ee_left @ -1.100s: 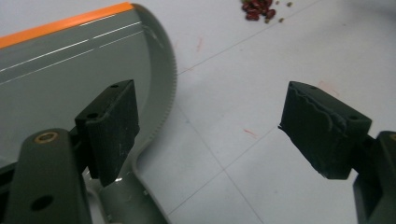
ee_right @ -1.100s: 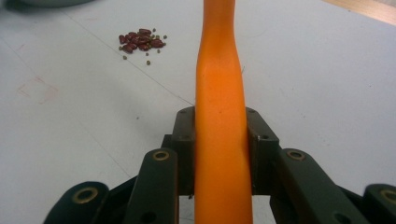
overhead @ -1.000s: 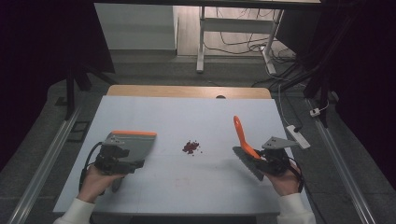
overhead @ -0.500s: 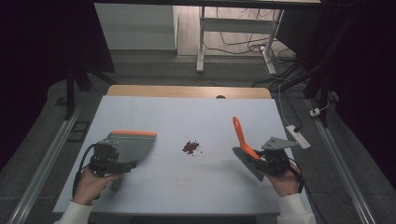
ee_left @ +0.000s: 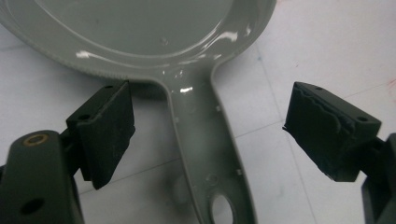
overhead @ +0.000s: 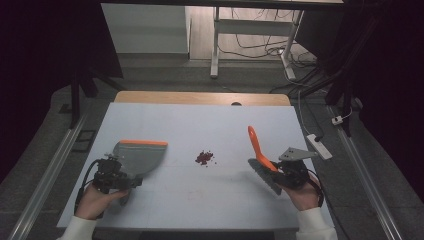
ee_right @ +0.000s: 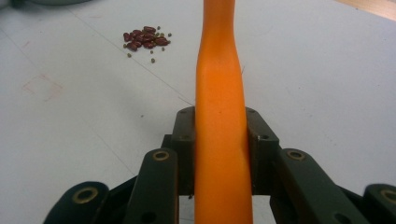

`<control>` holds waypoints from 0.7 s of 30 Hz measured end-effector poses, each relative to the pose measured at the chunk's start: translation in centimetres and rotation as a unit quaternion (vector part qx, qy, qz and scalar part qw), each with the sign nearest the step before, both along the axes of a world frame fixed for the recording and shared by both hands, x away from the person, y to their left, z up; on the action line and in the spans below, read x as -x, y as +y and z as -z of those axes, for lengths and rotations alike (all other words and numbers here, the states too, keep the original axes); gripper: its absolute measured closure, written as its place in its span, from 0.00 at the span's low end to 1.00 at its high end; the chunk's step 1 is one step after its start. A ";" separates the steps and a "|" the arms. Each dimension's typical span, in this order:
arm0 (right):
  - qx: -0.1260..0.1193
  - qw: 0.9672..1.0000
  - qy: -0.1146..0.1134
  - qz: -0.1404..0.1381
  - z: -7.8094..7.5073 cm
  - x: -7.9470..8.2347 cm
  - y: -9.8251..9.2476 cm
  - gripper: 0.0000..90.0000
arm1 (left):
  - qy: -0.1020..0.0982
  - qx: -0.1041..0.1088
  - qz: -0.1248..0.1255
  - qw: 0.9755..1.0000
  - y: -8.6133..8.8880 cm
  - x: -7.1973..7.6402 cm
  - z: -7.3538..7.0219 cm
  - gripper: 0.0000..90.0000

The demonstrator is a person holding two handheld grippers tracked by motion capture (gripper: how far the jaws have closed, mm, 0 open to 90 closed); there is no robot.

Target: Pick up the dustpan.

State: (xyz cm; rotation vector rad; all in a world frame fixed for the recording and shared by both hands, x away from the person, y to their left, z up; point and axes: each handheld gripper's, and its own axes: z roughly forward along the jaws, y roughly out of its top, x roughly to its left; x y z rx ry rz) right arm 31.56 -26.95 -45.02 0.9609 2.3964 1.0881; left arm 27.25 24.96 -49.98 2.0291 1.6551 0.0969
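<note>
**Q:** High view. Report status.

**A:** I hold a gripper in each hand. My left gripper (overhead: 131,176) sits at the handle end of the grey dustpan (overhead: 140,156), which lies flat on the surface (overhead: 210,125) with its orange edge away from me. My right gripper (overhead: 278,173) grips the orange brush (overhead: 260,152), handle slanting up and away, bristles low beside the gripper. The pile of red beans (overhead: 204,157) lies between dustpan and brush, apart from both. Compared with a second ago, my left hand sits lower and nearer to me; the dustpan, beans and brush stand as before.

**Q:** Left gripper view.

**A:** My jaws have just been opening and now stand wide. The dustpan handle (ee_left: 205,140) runs between them, with clear gaps to the left pad (ee_left: 106,130) and the right pad (ee_left: 327,133). Nothing is clamped. The pan bowl (ee_left: 140,28) lies ahead.

**Q:** Right gripper view.

**A:** My jaws are closed on the brush handle (ee_right: 219,116), pads pressing both sides. The beans (ee_right: 144,38) lie ahead and to the left on the surface.

**Q:** Consequence for the work?

**A:** In my judgement, the dustpan is lined up for a grasp, not yet taken. Closing the left jaws on its handle comes first; sweeping the beans into the pan follows.
</note>
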 end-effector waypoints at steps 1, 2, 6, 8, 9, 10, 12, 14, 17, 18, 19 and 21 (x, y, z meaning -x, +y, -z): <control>0.001 1.000 0.000 -0.001 0.0 0.0 0.0 0.78 | 0.006 0.000 -0.001 1.000 0.0 -0.1 0.3 0.18; 0.001 1.000 0.001 -0.001 0.0 0.0 0.0 0.78 | 0.006 0.000 -0.001 1.000 0.0 -0.1 0.3 0.18; 0.003 1.000 0.001 -0.002 0.1 0.0 0.1 0.78 | 0.011 -0.001 -0.001 1.000 0.0 -0.3 0.8 0.19; 0.004 1.000 0.002 -0.003 0.2 0.0 0.1 0.78 | 0.013 0.000 -0.003 1.000 -0.1 -0.5 1.1 0.19; 0.005 1.000 0.003 -0.003 0.2 0.0 0.2 0.78 | 0.015 -0.004 -0.004 1.000 -0.1 -0.6 1.5 0.20; 0.005 1.000 0.003 -0.003 0.2 0.0 0.2 0.78 | 0.015 -0.004 -0.004 1.000 -0.1 -0.6 1.5 0.20; 0.006 1.000 0.004 -0.003 0.3 -0.1 0.2 0.78 | 0.016 -0.004 -0.007 1.000 -0.1 -0.7 1.8 0.22; 0.006 1.000 0.003 -0.004 0.3 -0.1 0.1 0.78 | 0.013 0.000 -0.010 1.000 -0.1 -0.8 1.9 0.23; 0.006 1.000 0.003 -0.003 0.3 -0.1 0.2 0.78 | 0.010 0.004 -0.017 1.000 0.0 -0.9 2.0 0.27; 0.007 1.000 0.004 -0.003 0.3 -0.1 0.2 0.78 | 0.011 0.004 -0.018 1.000 0.0 -0.9 2.1 0.31; 0.007 1.000 0.004 -0.003 0.3 -0.1 0.2 0.78 | 0.012 0.005 -0.019 1.000 0.0 -0.9 2.2 0.31; 0.008 1.000 0.005 -0.002 0.4 -0.1 0.3 0.78 | 0.013 0.010 -0.020 1.000 0.0 -1.0 2.2 0.35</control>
